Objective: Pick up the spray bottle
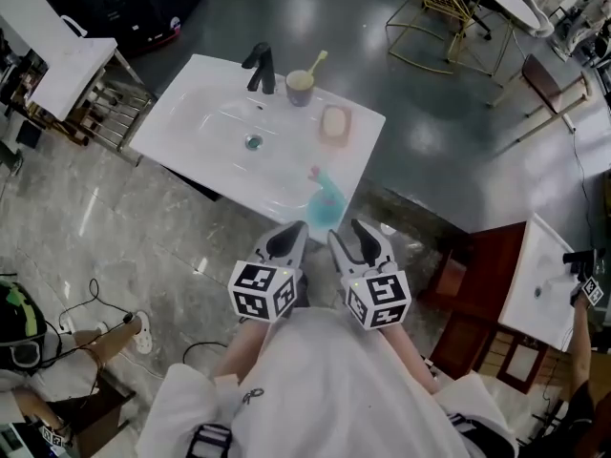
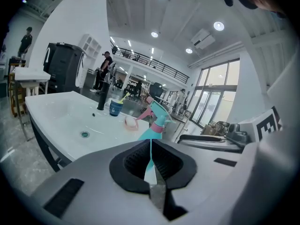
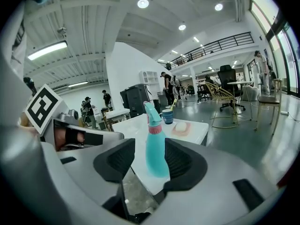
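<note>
Standing upright at the near corner of the sink point(image 1: 205, 113), the teal bottle point(image 1: 326, 205) lines up with the gap of the right gripper point(image 1: 355, 232). Its jaws are apart and not pressing on the bottle, which sits just ahead of the tips. The left gripper point(image 1: 289, 237) hovers just beside the right one, with its jaws together on nothing. Farther back on the sink are a tap point(image 1: 260, 68), a cup point(image 1: 300, 86) and a soap dish point(image 1: 334, 122).

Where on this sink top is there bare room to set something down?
Bare: the flat rim left of the faucet, and the right-edge strip between soap dish and spray bottle. The basin around the drain is bare too, but dished. Crowded: the far edge, with faucet, cup and soap dish.
</note>
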Motion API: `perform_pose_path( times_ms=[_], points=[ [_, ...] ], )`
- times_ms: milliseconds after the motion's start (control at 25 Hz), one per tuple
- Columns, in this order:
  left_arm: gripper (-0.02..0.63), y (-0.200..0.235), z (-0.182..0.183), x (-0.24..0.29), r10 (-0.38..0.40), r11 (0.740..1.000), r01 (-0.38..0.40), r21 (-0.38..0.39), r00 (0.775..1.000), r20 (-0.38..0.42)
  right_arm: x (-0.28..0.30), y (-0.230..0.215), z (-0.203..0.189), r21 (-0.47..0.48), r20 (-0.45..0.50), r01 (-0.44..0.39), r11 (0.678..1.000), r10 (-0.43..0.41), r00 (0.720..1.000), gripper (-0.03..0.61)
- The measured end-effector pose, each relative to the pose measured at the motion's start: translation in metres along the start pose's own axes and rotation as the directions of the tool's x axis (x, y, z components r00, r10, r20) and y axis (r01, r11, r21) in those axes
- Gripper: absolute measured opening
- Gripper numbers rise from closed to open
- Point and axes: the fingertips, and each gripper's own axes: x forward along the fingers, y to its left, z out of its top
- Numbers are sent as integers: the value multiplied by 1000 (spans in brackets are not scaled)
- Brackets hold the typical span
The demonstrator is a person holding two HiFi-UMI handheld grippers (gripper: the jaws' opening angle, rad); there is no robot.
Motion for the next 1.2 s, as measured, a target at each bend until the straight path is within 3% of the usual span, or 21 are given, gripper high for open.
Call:
perform_pose_path(
  times_ms=[400, 920, 1200],
  points=[
    [32, 30, 18, 9, 2, 1000, -2, 6, 1000, 2, 29, -6, 8, -1, 16, 14, 1000, -14, 1000, 268],
    [32, 61, 39, 19, 18, 1000, -18, 11, 1000, 2, 73, -9, 22, -121, -1, 9, 993, -9, 1000, 273],
    [32, 81, 43, 19, 51, 999, -51, -4, 999, -3, 93, -10, 24, -134, -8, -8, 991, 7, 1000, 273]
  ],
)
